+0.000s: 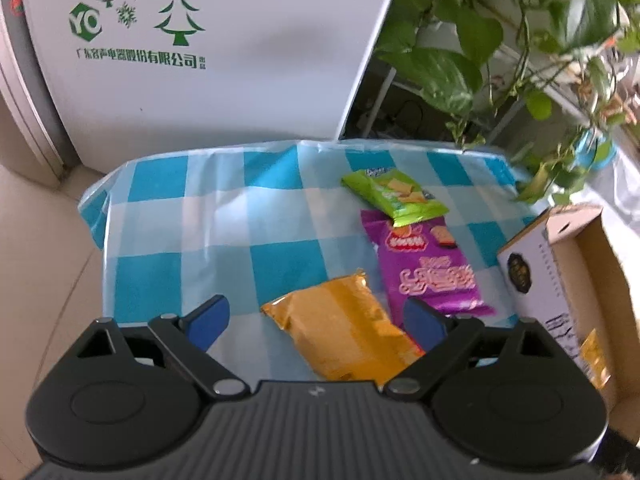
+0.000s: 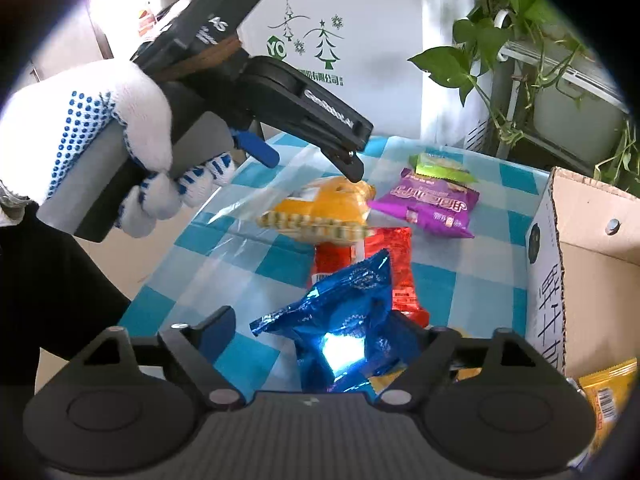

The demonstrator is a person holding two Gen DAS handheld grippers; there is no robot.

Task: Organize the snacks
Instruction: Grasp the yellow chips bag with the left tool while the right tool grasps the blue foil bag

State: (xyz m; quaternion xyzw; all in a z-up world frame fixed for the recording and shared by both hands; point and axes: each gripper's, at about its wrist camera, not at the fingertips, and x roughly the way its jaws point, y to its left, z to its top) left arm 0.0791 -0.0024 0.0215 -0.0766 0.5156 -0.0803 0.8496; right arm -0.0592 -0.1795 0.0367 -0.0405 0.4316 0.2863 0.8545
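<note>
Left gripper (image 1: 316, 322) hangs over orange packet (image 1: 340, 340), jaws wide, packet lying between them, pads not pressing yet. Best bet: drop straight, pinch mid-packet, avoid purple packet (image 1: 428, 264) just beside. Right gripper (image 2: 320, 334) jaws wide around blue foil packet (image 2: 344, 328); can't tell if it's gripped, looks loose. Red packet (image 2: 376, 256) underneath, green packet (image 1: 394, 196) at far side. Cardboard box (image 2: 592, 264) stands open at right edge, likely destination. Counter (image 1: 192, 216) under blue-white check cloth, slippery plastic. White fridge (image 1: 224, 80) behind, leafy plant (image 1: 460, 60) by window.
</note>
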